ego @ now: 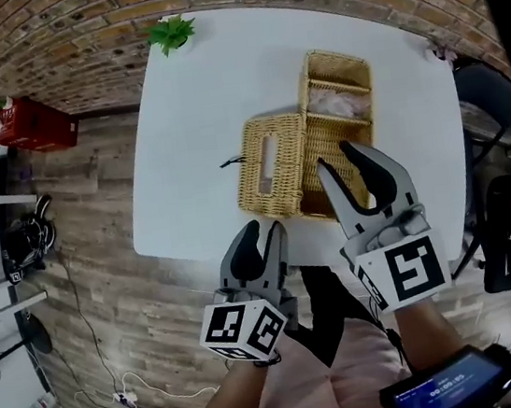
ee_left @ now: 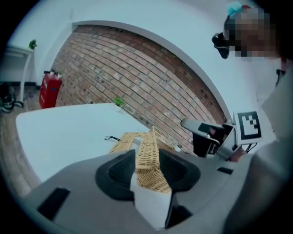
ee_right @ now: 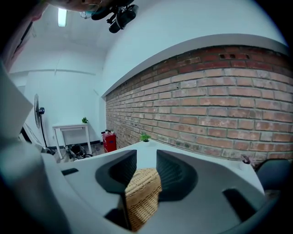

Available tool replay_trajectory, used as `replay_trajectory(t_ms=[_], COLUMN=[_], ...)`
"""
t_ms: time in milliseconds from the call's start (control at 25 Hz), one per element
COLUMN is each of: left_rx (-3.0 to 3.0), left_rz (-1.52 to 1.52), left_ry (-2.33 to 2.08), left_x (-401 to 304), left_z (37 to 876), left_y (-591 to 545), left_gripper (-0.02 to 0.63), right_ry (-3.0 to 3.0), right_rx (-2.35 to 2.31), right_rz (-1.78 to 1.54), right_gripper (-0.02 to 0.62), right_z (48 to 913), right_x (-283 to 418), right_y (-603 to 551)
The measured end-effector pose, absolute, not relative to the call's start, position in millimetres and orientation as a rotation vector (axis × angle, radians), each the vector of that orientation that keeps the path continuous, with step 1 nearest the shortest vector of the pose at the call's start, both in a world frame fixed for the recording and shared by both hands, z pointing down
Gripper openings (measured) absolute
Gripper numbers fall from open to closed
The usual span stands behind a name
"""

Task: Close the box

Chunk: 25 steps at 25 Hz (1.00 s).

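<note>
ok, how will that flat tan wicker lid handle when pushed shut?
Tan wicker lid likely light and fairly stiff: woven, keeps its shape lying open. Probably swings about the edge joining the wicker box; the light box may slide on the smooth white table.

Bare studio or lab room, loft-style

Exposed red brick wall (ego: pixel 70 26) along the far side; worn wood-plank floor (ego: pixel 79 223); plain white square table (ego: pixel 199 140) bearing a small green potted plant (ego: pixel 171 33); red container (ego: pixel 34 126) far left; loose cables (ego: pixel 122 396) trailing over the near floor

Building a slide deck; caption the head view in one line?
Wicker box open on the white table, lid flipped aside; left gripper and right gripper hover nearby.
</note>
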<state>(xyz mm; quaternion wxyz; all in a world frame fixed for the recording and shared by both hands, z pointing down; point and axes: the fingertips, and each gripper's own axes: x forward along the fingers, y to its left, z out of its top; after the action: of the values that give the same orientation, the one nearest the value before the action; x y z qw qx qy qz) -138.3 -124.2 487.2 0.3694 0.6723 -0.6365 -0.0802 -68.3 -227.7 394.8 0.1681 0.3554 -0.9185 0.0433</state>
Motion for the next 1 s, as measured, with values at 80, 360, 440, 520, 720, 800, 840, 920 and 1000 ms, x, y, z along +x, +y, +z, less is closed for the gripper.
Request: replay_trajectory(t_ms=[80,360,440,520,720,800,840,920,1000], left_rx=[1.636,1.172,1.089,1.048,0.945,0.902,0.877,0.834,0.808], left_rz=[-0.312,-0.856,-0.97,-1.036,-1.131,-1.166,-1.181,-1.199,-1.206], left_ry=[-1.572,-1.236,-1.181,-1.147,-1.086,-1.059,-1.041,-1.014,-1.009], left_x=[-135.7,-131.1,-133.8,-137.3,-141.4,-142.0,-141.3,-138.3,-137.8], left_z=[494.3,515.5,516.5,517.2,527.0,529.6,530.8,535.2,541.7], left_y=[-121.9,-119.7,-123.6,-127.6,-132.7,-132.2,-131.0,-126.7,-123.5], left_gripper=[0.169,0.173,0.183,0.192,0.195,0.195,0.195,0.201,0.207], right_ry=[-2.62,-2.639,-2.636,-2.633,-2.638,-2.638,-2.638,-2.635,-2.628], right_rx=[0.99,0.959,0.943,0.936,0.949,0.952,0.955,0.96,0.954], right_rz=[0.12,0.095,0.074,0.061,0.073,0.076,0.079,0.083,0.075], right_gripper=[0.135,0.135,0.135,0.135,0.133,0.133,0.133,0.133,0.133], right_z=[397.4,393.7,393.9,394.1,391.0,390.5,390.6,391.4,392.7], right_x=[-71.3,-74.5,-72.6,-70.3,-66.8,-66.2,-65.7,-64.2,-62.8], right_y=[-228.5,-233.6,-233.7,-234.8,-239.4,-240.5,-241.1,-242.0,-242.9])
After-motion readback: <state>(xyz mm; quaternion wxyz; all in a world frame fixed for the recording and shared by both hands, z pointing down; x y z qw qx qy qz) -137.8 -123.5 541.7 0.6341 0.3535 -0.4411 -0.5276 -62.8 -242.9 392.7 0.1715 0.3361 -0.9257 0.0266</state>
